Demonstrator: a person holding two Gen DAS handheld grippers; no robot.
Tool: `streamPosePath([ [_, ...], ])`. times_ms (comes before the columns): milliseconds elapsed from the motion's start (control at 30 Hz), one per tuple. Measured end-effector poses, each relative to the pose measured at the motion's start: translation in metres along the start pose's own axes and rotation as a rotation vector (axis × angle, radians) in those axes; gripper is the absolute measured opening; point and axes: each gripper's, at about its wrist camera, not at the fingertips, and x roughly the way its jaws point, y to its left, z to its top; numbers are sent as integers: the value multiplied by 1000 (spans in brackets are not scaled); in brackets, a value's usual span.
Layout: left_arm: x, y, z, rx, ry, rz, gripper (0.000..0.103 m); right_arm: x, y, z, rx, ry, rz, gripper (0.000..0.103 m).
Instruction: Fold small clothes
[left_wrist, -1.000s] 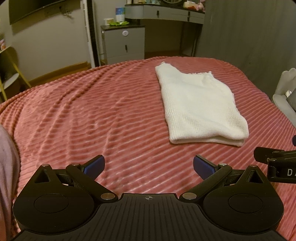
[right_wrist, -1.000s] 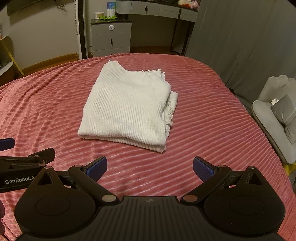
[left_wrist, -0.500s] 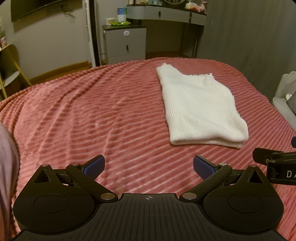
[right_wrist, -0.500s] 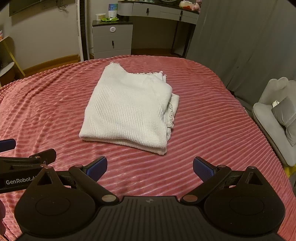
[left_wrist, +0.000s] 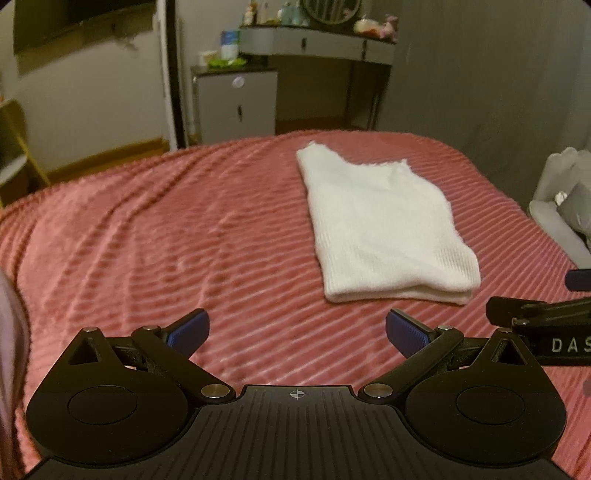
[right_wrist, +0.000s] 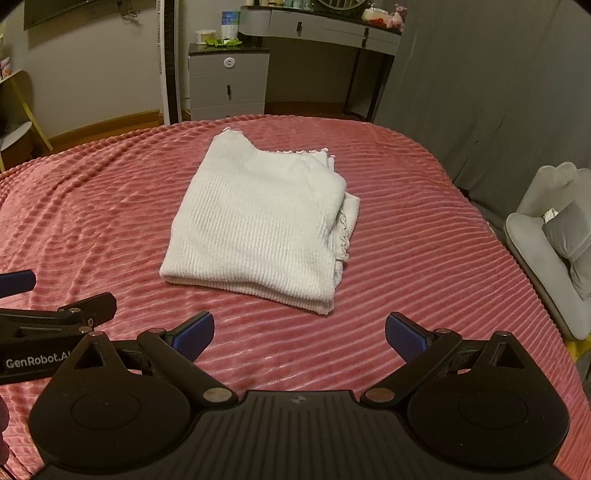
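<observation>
A white knit garment (left_wrist: 380, 225) lies folded into a flat rectangle on the pink ribbed bedspread (left_wrist: 184, 240). It also shows in the right wrist view (right_wrist: 266, 221), straight ahead of the right gripper. My left gripper (left_wrist: 297, 330) is open and empty, held above the bedspread near and to the left of the garment. My right gripper (right_wrist: 299, 332) is open and empty, just short of the garment's near folded edge. Neither gripper touches the cloth.
A grey nightstand (right_wrist: 229, 81) and a dressing table (right_wrist: 317, 26) stand beyond the bed's far edge. A grey curtain (right_wrist: 498, 81) hangs at the right. A pale armchair (right_wrist: 554, 240) with a grey cushion stands off the bed's right side.
Both grippers have drawn back and tilted up a little, so the garment sits lower in view and more of the room shows. The garment has not moved.
</observation>
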Motion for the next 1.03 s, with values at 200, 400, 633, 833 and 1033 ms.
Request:
streamPosePath([
  [200,1,0,1,4,5,36,103,0,-1,0,4,1,-2,99],
  [400,-1,4,2,-15,1,40,103,1,-2,0,4,2,-6,99],
  [633,-4,2,2,-8,-2,35,103,0,2,0,-9,-4,-13,99],
  [833,-4,1,2,-4,4,27,103,-1,1,0,-5,-6,-14,99],
  [1033,-4,0,1,-4,6,22,103,-2,0,1,-8,-8,-14,99],
])
